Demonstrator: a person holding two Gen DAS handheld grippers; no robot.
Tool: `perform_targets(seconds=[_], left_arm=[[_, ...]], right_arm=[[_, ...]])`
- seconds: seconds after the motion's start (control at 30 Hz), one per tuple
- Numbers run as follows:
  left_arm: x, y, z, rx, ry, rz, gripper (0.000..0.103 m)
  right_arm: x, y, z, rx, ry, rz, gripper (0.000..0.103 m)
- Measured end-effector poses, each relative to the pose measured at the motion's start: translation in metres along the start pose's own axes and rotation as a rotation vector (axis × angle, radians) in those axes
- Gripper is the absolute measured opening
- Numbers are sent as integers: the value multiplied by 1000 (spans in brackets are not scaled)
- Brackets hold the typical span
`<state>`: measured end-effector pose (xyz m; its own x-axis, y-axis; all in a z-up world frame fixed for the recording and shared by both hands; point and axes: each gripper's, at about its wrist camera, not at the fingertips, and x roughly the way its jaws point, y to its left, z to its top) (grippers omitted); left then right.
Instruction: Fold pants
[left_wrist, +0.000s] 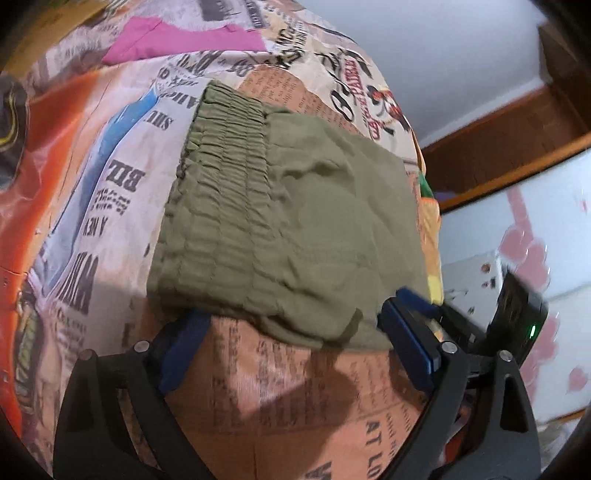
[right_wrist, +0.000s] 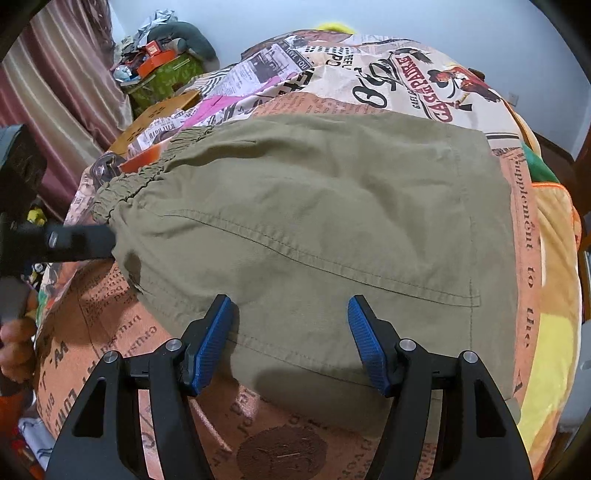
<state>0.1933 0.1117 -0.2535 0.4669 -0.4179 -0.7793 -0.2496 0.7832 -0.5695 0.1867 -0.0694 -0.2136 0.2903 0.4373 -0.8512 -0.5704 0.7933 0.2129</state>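
Note:
Olive-green pants (left_wrist: 288, 206) lie folded into a flat rectangle on a bed covered with a newspaper-print sheet (left_wrist: 280, 398). The gathered elastic waistband (left_wrist: 225, 162) is on the left. My left gripper (left_wrist: 295, 317) is open wide at the near edge of the pants, its blue pads (left_wrist: 181, 347) on either side of the cloth edge without pressing on it. In the right wrist view the same pants (right_wrist: 314, 206) fill the middle. My right gripper (right_wrist: 288, 306) hangs open just over their near hem, with flat cloth under the gap. The left gripper's black finger (right_wrist: 81, 240) meets the waistband corner.
A person's hand (right_wrist: 14, 350) shows at the left edge. A pink cloth (left_wrist: 184, 37) lies farther back on the bed. A green box piled with clutter (right_wrist: 166, 70) and a striped curtain (right_wrist: 55, 92) stand behind. The bed's wooden frame (left_wrist: 509, 147) and a white wall lie to the right.

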Motion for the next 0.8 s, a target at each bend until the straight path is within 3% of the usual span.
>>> perform_targets(seconds=[0.17,0.23,0.3,0.4,0.7,0.8], left_arm=[[3,4,14,-56,-19,12,92],[3,5,18,-78,-45,56,83],[1,6,19,-105,-79,123,61],[-1,10,17,-121,-118,168,50],[-14,1,10,-59,-189,224,41],[-28,-1,3,-19,-238,284,40]], right_arm=[[0,-1,-1,8,-6,12,62],[0,-2,-1,11,-7,16,62],[0,-2,-2,12,-9,20,62],[0,-3,-2,14,-11,23,62],[-9,-9,-2,71,-23,42,61],[-19,-11,-6,92,-41,42,61]])
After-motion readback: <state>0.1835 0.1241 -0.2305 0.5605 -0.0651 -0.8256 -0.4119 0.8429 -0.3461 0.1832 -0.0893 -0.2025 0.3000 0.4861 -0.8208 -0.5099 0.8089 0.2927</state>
